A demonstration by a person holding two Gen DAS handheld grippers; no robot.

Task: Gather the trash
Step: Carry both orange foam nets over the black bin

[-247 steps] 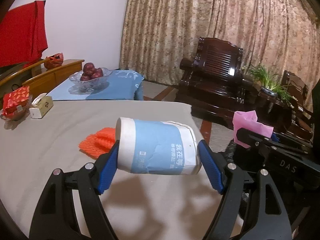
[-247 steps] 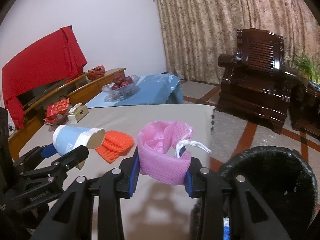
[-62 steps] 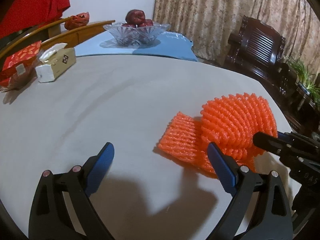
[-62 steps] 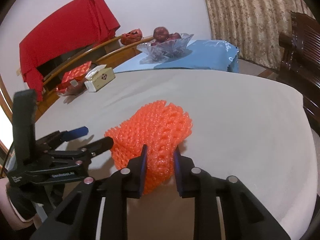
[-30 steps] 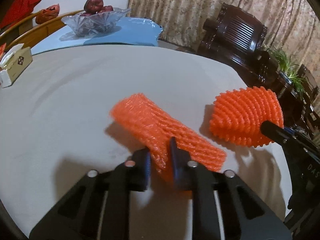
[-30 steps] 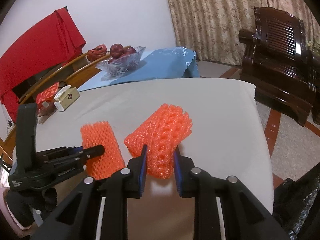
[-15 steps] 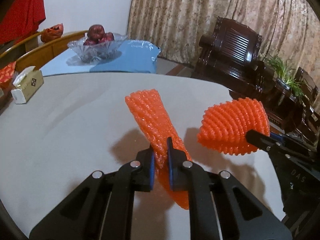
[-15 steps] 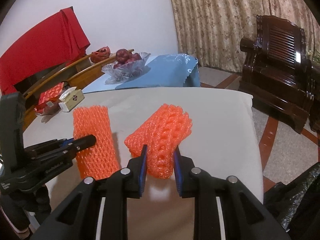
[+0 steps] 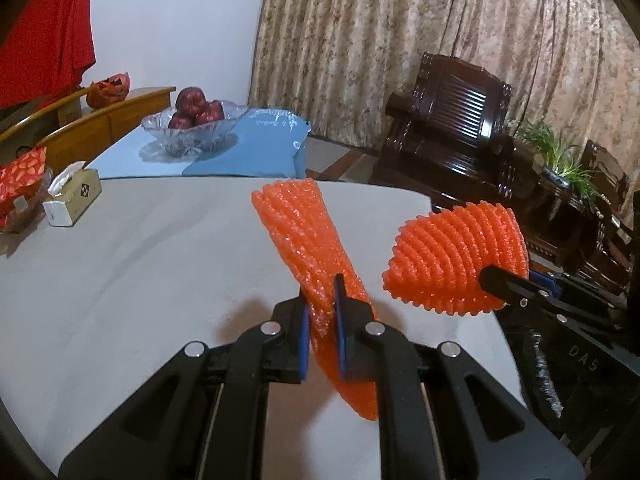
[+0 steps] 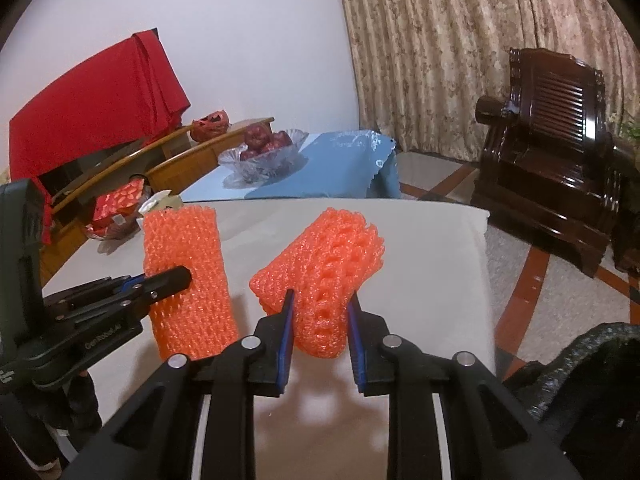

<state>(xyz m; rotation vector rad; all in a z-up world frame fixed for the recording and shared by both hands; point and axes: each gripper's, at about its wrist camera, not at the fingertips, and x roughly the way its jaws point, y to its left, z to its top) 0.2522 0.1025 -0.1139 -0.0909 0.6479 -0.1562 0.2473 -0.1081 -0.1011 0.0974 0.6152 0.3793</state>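
Observation:
Two orange foam fruit nets are held above the grey table [image 9: 120, 280]. My left gripper [image 9: 322, 304] is shut on the flat orange net [image 9: 304, 240], which stands up and hangs below the pads; in the right wrist view this flat net [image 10: 188, 276] shows at the left with the left gripper [image 10: 176, 278] clamped on it. My right gripper [image 10: 322, 312] is shut on the rolled orange net [image 10: 324, 268], seen in the left wrist view as a rolled net [image 9: 452, 264] at the right with the right gripper [image 9: 500, 280] on it.
A black trash bag [image 10: 592, 376] gapes beyond the table's right edge. A tissue box [image 9: 72, 200] and a red packet [image 9: 20, 176] sit at the far left of the table. A glass fruit bowl [image 9: 192, 128] stands on a blue cloth behind. Dark wooden chairs [image 9: 452, 128] line the right.
Both grippers have risen, each lifting its orange net off the table. The flat net, lying on the table a second ago, now hangs upright in the left gripper.

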